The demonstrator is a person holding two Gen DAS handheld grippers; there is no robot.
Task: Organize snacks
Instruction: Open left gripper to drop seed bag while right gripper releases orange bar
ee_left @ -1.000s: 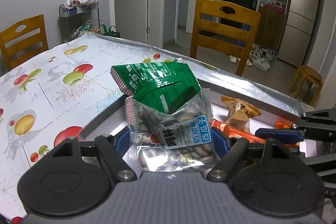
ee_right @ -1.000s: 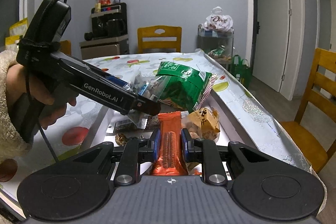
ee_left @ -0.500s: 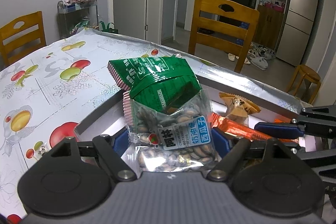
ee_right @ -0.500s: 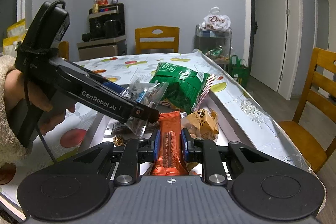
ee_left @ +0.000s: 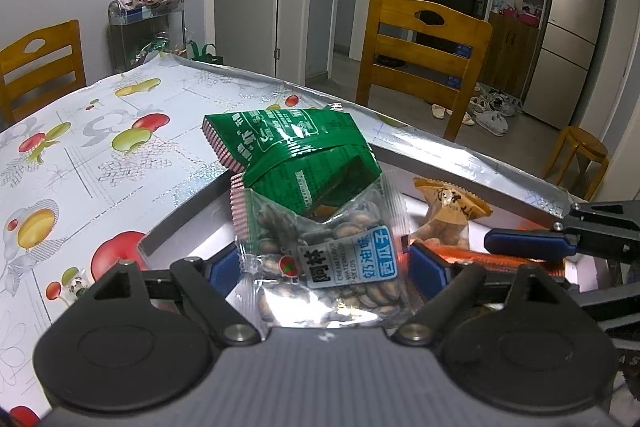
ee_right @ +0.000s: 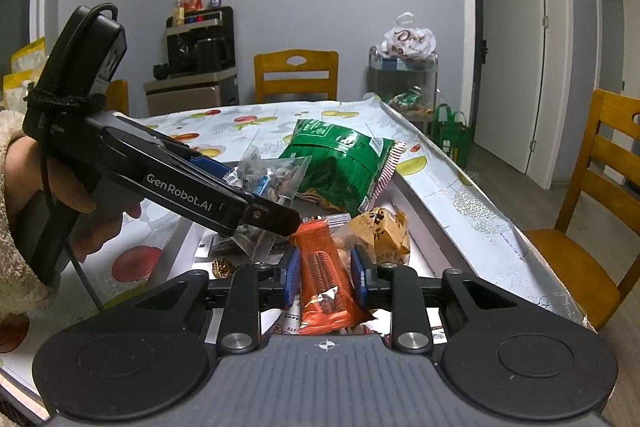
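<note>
A clear packet of watermelon seeds [ee_left: 332,267] sits between the blue pads of my left gripper [ee_left: 326,263], over a white box [ee_left: 188,203]. Those jaws are opening, and a thin gap shows at the right pad. The packet's top leans on a green snack bag [ee_left: 296,147] propped on the box's far rim. My right gripper [ee_right: 326,267] is opening too: its pads stand just clear of an orange snack bar [ee_right: 324,275] lying in the box. Beside the bar is a brown wrapped pastry [ee_right: 380,231]. A hand holds the left gripper [ee_right: 260,191] to the left.
The box rests on a table with a fruit-print cloth [ee_left: 80,155]. A gold-wrapped sweet [ee_right: 224,269] and other small packets lie inside it. Wooden chairs [ee_left: 424,47] stand around the table, with a wire cart [ee_right: 404,75] carrying a shopping bag beyond the far corner.
Both pairs of jaws have widened. The seed packet has flattened out between the left pads, and the right pads have come off the orange bar. Neither hand has shifted.
</note>
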